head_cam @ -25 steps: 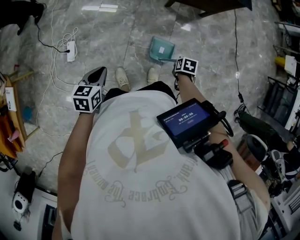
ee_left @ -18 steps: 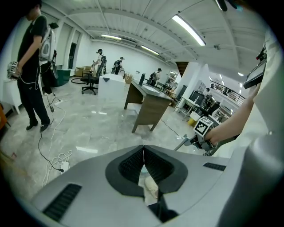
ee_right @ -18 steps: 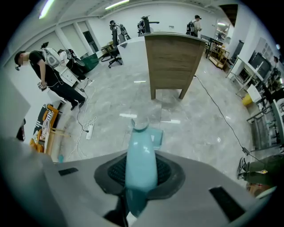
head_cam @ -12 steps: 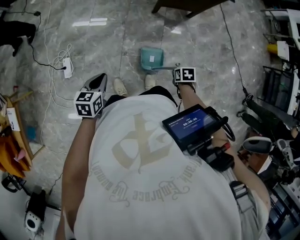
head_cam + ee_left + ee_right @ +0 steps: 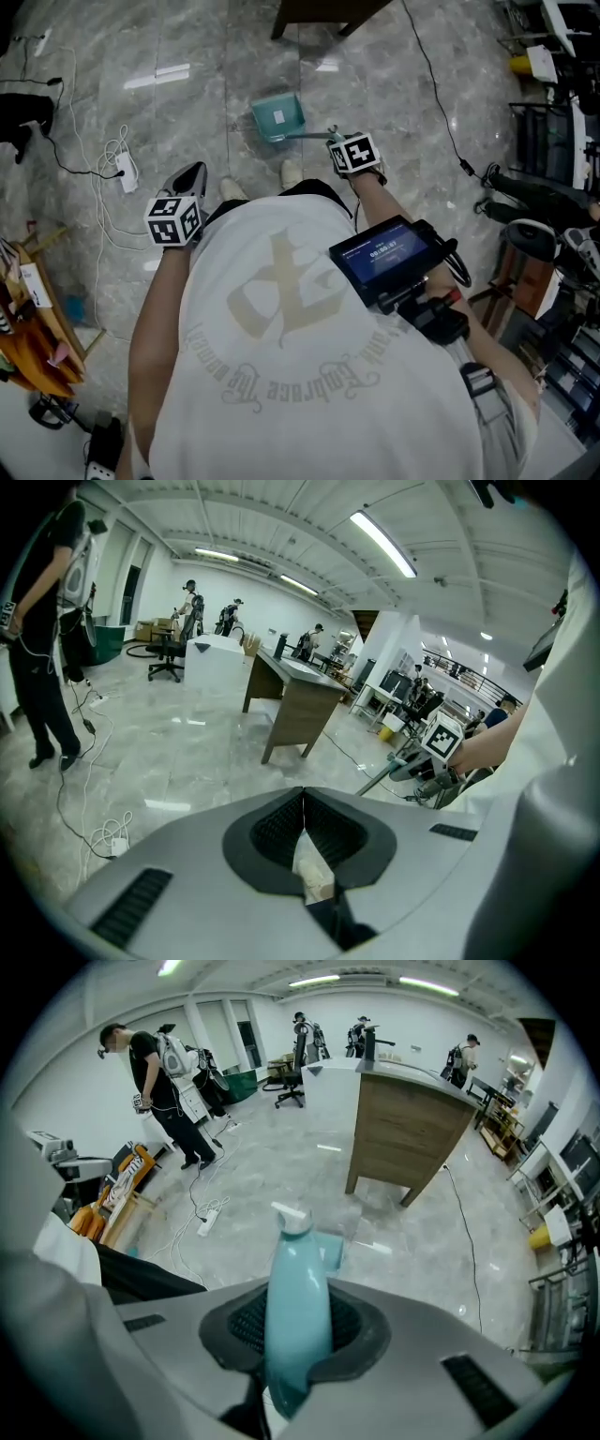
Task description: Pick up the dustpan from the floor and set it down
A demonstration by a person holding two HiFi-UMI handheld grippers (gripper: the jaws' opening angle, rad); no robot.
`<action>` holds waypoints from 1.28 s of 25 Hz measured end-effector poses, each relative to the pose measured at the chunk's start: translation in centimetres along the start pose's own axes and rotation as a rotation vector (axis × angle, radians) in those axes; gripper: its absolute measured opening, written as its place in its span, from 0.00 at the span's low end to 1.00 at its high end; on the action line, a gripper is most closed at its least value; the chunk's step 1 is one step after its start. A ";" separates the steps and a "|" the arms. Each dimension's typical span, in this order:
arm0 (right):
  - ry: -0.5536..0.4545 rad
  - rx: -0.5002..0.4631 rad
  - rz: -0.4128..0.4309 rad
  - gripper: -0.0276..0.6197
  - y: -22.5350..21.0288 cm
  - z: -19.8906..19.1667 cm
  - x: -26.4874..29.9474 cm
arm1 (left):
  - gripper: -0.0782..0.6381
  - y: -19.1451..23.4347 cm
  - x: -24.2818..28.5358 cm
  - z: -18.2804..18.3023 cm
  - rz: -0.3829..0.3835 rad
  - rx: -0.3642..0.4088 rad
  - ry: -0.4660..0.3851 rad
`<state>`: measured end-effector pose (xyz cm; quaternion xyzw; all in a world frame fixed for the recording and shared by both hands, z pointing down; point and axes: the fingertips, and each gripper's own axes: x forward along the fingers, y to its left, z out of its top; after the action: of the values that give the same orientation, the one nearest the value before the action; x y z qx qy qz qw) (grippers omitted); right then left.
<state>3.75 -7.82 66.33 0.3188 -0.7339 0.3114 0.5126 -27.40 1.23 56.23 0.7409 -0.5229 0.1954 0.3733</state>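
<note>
Up comes the right claw (image 5: 336,141), rolled over since a second ago, and the dustpan (image 5: 278,117) has swung round with it, its pan now lying toward 11 o'clock from that claw. Closest in, the left claw (image 5: 304,827) hangs at 9 o'clock by the person's hip, pinched together on nothing. Ahead at 1 o'clock, the right claw is clamped narrow on the teal handle (image 5: 298,1279). Further out at 12, past the shoes (image 5: 292,172), the pan looks just clear of the floor (image 5: 187,56). Pickup seems done; setting it down remains.
</note>
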 end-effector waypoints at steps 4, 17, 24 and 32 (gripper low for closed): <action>-0.023 -0.033 -0.001 0.16 0.1 1.3 -1.6 | 0.13 -0.6 1.0 1.2 -0.027 0.036 -0.003; -0.123 -0.101 0.066 0.16 1.1 5.4 -7.5 | 0.13 -2.2 1.8 4.1 -0.060 0.105 -0.030; -0.172 -0.208 0.076 0.16 1.9 8.1 -11.7 | 0.13 -2.3 1.6 4.7 -0.061 0.126 -0.051; -0.221 -0.301 0.082 0.16 2.8 11.0 -15.6 | 0.13 -2.6 1.7 5.7 -0.075 0.147 -0.072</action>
<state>-0.37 -12.44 48.06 0.2405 -0.8364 0.1821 0.4577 -24.93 -3.71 52.75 0.7918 -0.4923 0.1924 0.3060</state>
